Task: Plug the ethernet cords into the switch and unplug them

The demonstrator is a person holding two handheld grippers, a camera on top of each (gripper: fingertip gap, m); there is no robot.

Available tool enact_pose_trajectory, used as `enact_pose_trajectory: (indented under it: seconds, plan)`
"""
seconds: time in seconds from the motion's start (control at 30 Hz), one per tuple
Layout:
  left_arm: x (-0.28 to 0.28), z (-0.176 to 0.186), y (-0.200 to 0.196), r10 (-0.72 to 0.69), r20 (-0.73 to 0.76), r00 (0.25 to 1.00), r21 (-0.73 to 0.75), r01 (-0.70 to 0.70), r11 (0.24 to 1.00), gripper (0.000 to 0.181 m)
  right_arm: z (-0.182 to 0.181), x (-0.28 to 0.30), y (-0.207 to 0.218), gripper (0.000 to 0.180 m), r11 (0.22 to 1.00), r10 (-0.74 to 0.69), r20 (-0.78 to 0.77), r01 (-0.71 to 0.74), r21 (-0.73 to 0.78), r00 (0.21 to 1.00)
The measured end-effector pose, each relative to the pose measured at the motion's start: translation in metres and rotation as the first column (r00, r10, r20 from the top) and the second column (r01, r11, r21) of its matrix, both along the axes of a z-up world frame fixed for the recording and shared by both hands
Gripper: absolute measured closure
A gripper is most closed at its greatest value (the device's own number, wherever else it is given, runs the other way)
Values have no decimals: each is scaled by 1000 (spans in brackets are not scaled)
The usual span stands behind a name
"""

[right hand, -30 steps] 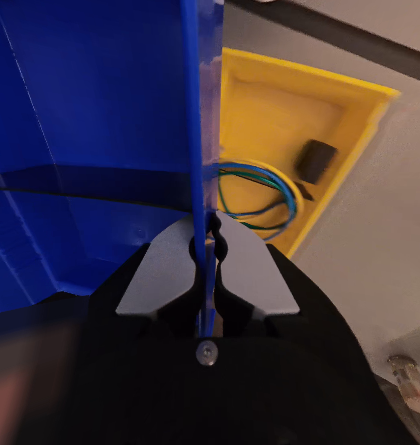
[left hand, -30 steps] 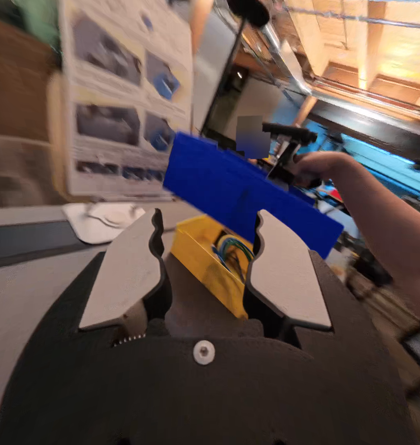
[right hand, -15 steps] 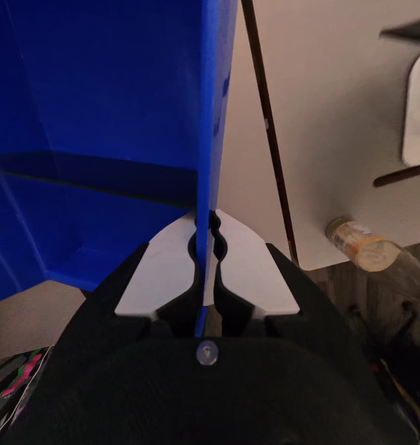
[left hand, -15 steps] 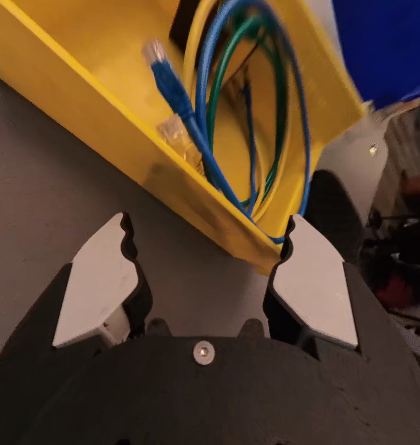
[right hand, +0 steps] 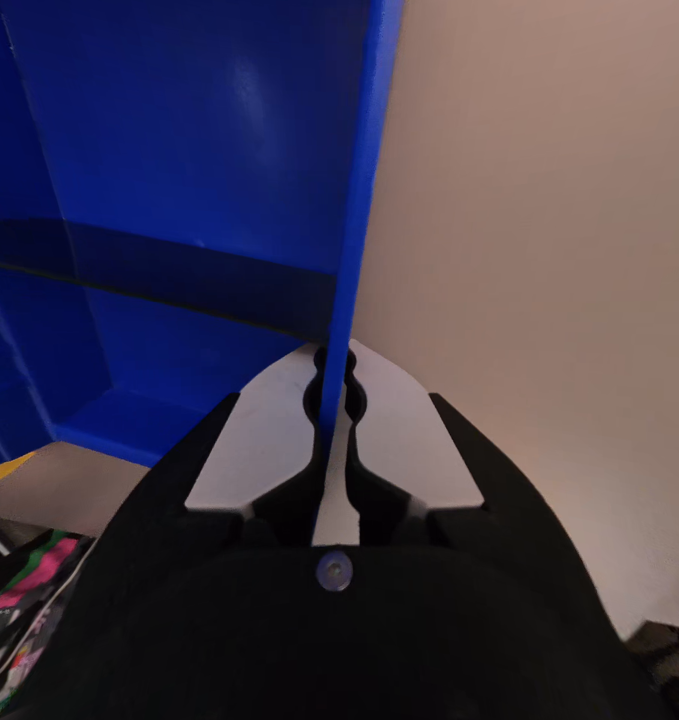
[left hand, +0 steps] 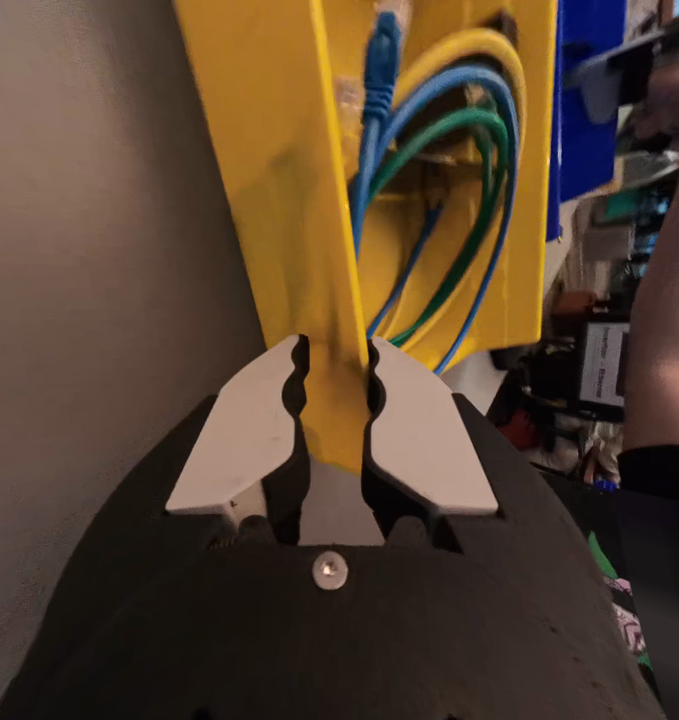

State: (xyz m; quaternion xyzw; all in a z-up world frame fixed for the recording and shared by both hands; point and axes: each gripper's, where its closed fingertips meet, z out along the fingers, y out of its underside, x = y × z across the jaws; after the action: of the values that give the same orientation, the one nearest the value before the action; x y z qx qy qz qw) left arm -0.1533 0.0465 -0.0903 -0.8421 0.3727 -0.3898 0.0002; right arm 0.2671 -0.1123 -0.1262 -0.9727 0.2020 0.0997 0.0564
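My left hand-held gripper is clamped on the near wall of the yellow bin, one finger outside, the other inside. In that bin I see the ethernet cords coiled together: a blue cord with its blue plug near the wall, a green cord and a yellow cord. The switch I cannot make out. My right hand-held gripper pinches the side wall of the blue bin, above the pale worktop.
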Motion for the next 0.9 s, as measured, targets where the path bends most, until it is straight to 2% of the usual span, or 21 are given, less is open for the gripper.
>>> enact_pose_trajectory:
  seconds: [0.1, 0.2, 0.3, 0.43, 0.53, 0.67, 0.9]
  plan:
    - [-59, 1, 38, 140, -68, 988, 98, -133, 986, 163, -2, -37, 24, 172, 998, 65, -11, -65, 24, 998]
    - [-121, 2, 71, 325, -99, 941, 161, -307, 938, 166, -1, -55, 33, 173, 994, 110, 4, -110, 20, 994]
    - [-178, 3, 80, 420, -67, 905, 137, -408, 902, 165, -2, -54, 32, 172, 995, 92, -22, -92, 33, 995]
    - [-244, 4, 87, 576, -44, 816, 130, -567, 814, 164, -2, -25, 15, 173, 999, 46, -14, -46, 27, 999]
    - [-274, 4, 79, 601, -60, 797, 139, -589, 796, 165, -2, 2, -6, 174, 999, -45, -19, 46, 11, 999]
    - [-285, 4, 66, 597, -55, 800, 91, -592, 801, 164, -2, 18, -20, 174, 996, -89, -19, 90, 30, 996]
    - [-288, 5, 65, 595, -58, 801, 106, -588, 802, 164, -2, 28, -19, 174, 999, -45, 10, 44, 23, 999]
